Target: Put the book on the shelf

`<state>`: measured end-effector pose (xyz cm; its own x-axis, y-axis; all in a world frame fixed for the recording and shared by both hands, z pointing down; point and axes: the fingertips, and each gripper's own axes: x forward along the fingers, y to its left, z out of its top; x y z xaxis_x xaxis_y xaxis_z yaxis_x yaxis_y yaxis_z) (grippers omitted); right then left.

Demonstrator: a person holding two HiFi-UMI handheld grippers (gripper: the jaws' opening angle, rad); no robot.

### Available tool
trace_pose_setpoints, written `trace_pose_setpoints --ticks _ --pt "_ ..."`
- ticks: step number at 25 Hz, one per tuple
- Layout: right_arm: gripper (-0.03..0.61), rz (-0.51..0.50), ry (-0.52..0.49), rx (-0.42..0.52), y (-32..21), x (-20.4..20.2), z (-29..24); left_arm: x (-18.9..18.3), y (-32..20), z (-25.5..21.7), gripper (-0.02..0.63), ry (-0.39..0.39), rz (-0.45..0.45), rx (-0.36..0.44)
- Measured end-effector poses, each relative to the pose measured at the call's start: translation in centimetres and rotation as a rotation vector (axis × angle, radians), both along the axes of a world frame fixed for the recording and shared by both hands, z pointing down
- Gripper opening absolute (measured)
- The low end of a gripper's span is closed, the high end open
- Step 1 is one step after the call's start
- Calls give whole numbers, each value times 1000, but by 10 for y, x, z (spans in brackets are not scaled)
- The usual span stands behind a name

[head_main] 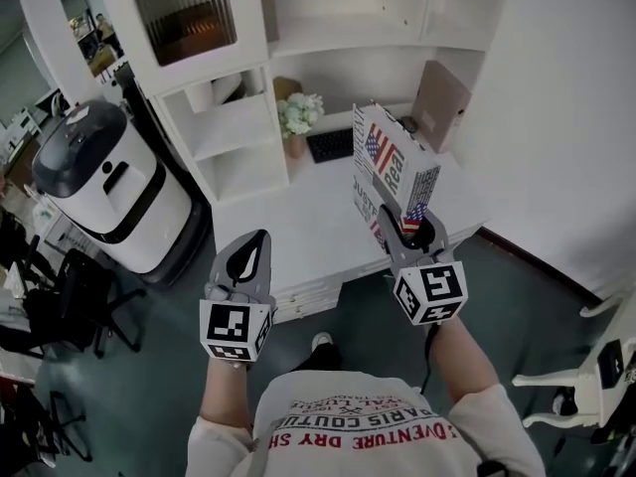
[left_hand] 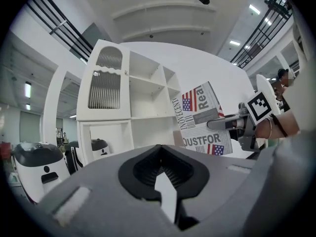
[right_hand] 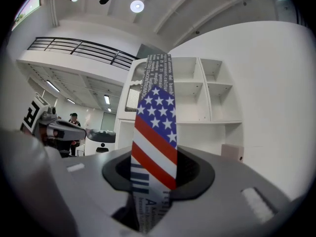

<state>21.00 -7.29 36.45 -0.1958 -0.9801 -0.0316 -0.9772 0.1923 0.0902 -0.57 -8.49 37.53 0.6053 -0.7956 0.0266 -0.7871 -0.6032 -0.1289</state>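
Book (head_main: 395, 162): clamped by its lower edge in the right hand-held gripper (head_main: 409, 225). It stands upright with its flag-print cover showing, raised over the front right of the worktop (head_main: 298, 229) and not yet on a shelf.
Right hand-held gripper: jaws closed on the book's spine edge, aimed toward the shelf unit (head_main: 234, 132).
Left hand-held gripper (head_main: 250, 254): jaws drawn together with nothing between them, held just short of the worktop's front edge.
Worktop: white; it carries a keyboard (head_main: 330, 145), a vase of flowers (head_main: 298, 117) and a brown box (head_main: 440, 102) at the back right.
Shelf unit: white, with open compartments behind and left of the worktop.
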Motion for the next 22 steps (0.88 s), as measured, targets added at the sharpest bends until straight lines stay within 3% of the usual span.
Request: trace_pose_setpoints --ticks 11,22 --pt "149 -44 99 151 -140 -11 -100 -3 -115 -63 5 25 -20 103" --pt "149 -3 183 332 -222 -21 -198 6 -173 -94 5 18 25 166"
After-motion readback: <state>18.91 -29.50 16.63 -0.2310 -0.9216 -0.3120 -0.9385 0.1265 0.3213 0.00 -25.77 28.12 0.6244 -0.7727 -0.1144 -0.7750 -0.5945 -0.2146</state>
